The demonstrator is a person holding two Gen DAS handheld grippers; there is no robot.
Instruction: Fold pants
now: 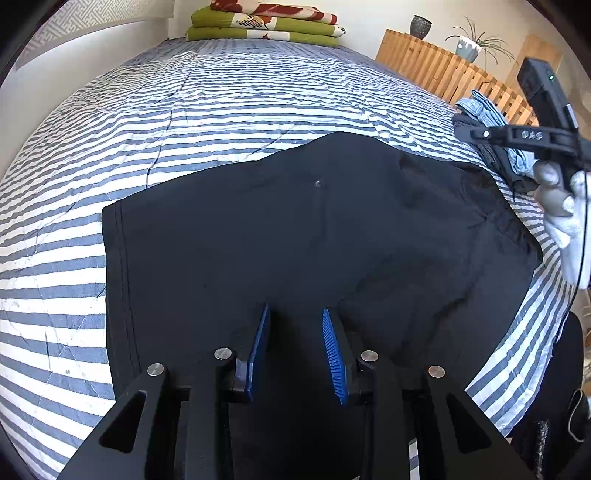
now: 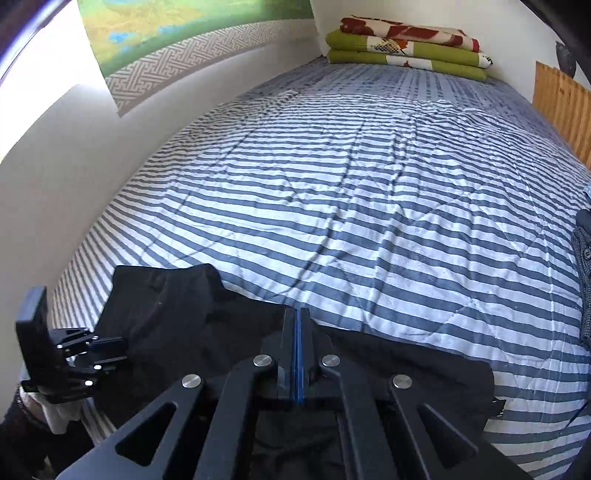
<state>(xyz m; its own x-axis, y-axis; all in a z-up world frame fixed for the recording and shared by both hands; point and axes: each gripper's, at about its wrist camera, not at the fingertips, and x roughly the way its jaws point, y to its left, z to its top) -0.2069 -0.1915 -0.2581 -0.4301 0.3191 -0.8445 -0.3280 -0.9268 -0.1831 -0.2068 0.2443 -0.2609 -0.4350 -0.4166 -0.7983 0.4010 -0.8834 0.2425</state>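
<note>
Black pants (image 1: 295,229) lie flat across the near side of a blue-and-white striped bed cover (image 1: 221,110), hem stitching at the left and wrinkled cloth toward the right. My left gripper (image 1: 295,311) hovers over their near edge, open, its blue pads (image 1: 330,343) apart with only the cloth below showing between them. In the right wrist view the pants (image 2: 177,306) spread under my right gripper (image 2: 297,313), which is shut, pads flat together, and no cloth shows between them. The right gripper (image 1: 461,132) also shows at the pants' right end, held by a gloved hand (image 1: 561,214). The left gripper (image 2: 118,350) shows at lower left.
Folded green and red blankets (image 1: 266,26) are stacked at the head of the bed. A pile of other clothes, denim on top (image 1: 484,107), sits at the bed's right edge beside a wooden slatted rail (image 1: 443,70). A wall (image 2: 55,184) runs along the bed's left side.
</note>
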